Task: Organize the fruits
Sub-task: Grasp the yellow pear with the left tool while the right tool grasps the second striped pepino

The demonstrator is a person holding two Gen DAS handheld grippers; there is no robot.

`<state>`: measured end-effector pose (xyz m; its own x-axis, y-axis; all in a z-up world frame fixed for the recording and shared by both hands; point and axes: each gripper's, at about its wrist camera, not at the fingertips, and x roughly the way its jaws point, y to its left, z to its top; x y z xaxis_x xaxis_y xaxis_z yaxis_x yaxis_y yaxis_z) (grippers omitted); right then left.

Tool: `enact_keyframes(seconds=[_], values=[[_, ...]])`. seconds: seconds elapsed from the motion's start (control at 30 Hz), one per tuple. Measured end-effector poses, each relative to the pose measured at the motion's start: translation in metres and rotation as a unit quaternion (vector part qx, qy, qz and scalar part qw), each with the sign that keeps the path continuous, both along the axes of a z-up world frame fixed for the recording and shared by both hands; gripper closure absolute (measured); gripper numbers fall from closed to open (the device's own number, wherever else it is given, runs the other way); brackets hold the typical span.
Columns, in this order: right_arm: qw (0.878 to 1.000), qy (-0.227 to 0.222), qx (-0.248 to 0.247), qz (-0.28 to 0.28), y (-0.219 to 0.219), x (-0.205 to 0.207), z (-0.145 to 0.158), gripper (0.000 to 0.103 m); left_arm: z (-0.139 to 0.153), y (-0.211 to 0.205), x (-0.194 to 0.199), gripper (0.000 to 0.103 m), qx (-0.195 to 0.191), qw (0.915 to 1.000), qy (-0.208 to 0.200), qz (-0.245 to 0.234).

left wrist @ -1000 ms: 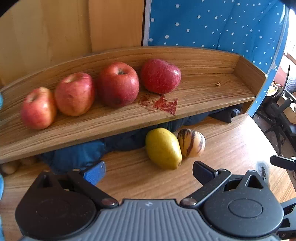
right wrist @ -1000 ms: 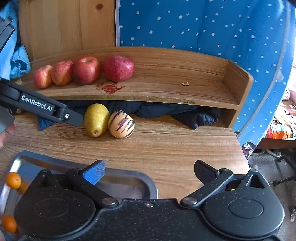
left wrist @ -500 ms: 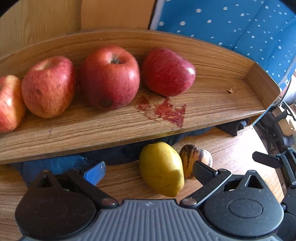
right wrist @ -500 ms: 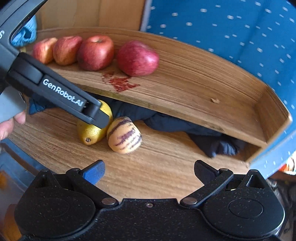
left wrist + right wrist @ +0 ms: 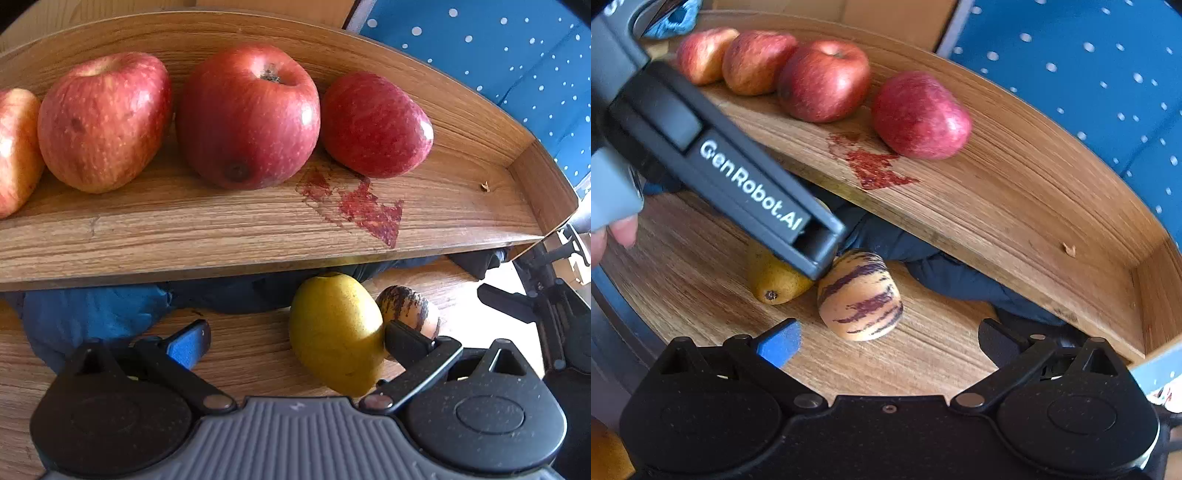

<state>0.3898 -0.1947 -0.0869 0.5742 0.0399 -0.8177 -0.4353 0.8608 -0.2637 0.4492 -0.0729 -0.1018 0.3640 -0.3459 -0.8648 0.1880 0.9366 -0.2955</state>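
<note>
The step in hand looks like picking the yellow pear (image 5: pixel 334 332) off the bench (image 5: pixel 243 350), probably to join the four apples (image 5: pixel 247 114) lined up on the shelf (image 5: pixel 184 225) above. The pear lies under the shelf's front edge, touching the striped fruit (image 5: pixel 860 297) on its right.

The left tool (image 5: pixel 295 338) is wide open and set around the pear: its right finger (image 5: pixel 406 341) sits in the gap between pear and striped fruit, touching or nearly touching the pear, while the blue-padded left finger (image 5: pixel 190 343) stands well clear on the other side. It holds nothing yet. The next move calls for closing across the pear's body without pinching the striped fruit, then drawing it out from under the shelf before lifting.

The right tool (image 5: pixel 886 339) is also wide open and empty, hovering just short of the striped fruit, which sits roughly between its fingers' line. The shelf has free room right of the apples, past a red stain (image 5: pixel 875 164).
</note>
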Motion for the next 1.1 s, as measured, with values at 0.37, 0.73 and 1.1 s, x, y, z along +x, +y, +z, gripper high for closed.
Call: enact_keyframes(seconds=[0.37, 0.73, 1.1], values=[[0.999, -0.021, -0.011, 0.042, 0.016, 0.002, -0.005, 0.038, 0.002, 0.010, -0.003, 0.011, -0.023, 0.9997, -0.004, 0.000], [1.000, -0.008, 0.003, 0.018, 0.016, -0.011, -0.002, 0.053, 0.002, 0.009, -0.007, 0.022, -0.032, 0.9994, 0.002, -0.012], [0.998, 0.005, 0.033, -0.045, -0.001, -0.028, 0.004, 0.053, 0.002, -0.004, -0.001, 0.043, -0.040, 0.9987, -0.008, -0.031]])
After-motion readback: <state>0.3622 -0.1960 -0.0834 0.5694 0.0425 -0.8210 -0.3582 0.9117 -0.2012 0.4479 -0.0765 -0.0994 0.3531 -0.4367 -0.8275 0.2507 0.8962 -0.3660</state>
